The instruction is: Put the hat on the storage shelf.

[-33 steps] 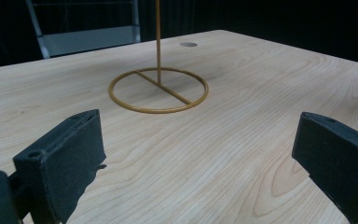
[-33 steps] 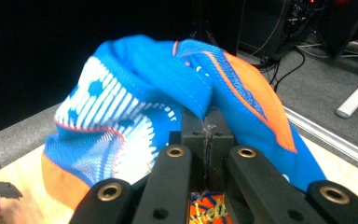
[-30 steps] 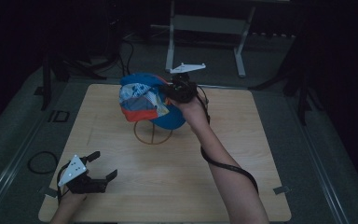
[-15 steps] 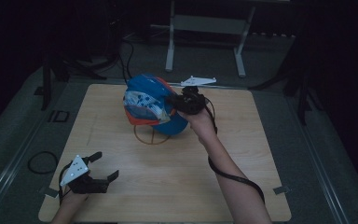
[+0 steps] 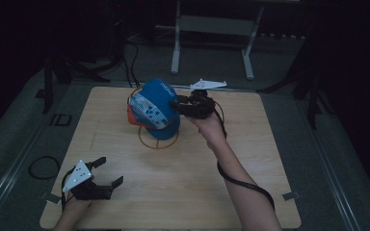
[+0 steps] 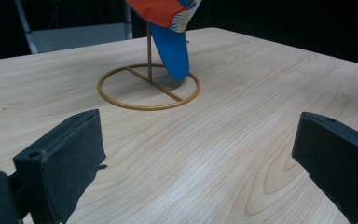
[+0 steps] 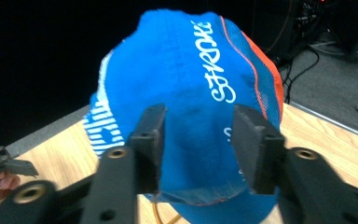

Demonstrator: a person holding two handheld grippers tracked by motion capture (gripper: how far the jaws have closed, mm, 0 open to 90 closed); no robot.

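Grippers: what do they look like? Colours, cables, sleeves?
Both grippers, left and right, are black with two flat rectangular pads on arms with round screw holes. Each carries a pale three-cornered plate. A black cable trails below the right forearm. Forearms bare, no sleeves.

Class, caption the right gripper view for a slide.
Right gripper, jaws just opening, at a blue cap on its stand.

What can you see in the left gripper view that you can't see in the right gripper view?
The left gripper view alone shows the gold wire stand's ring base and the cap's blue brim hanging down to it. The right gripper view alone shows the white lettering on the cap's crown and the right gripper with its fingers apart around the crown. Both show the blue and orange cap and the wooden table.
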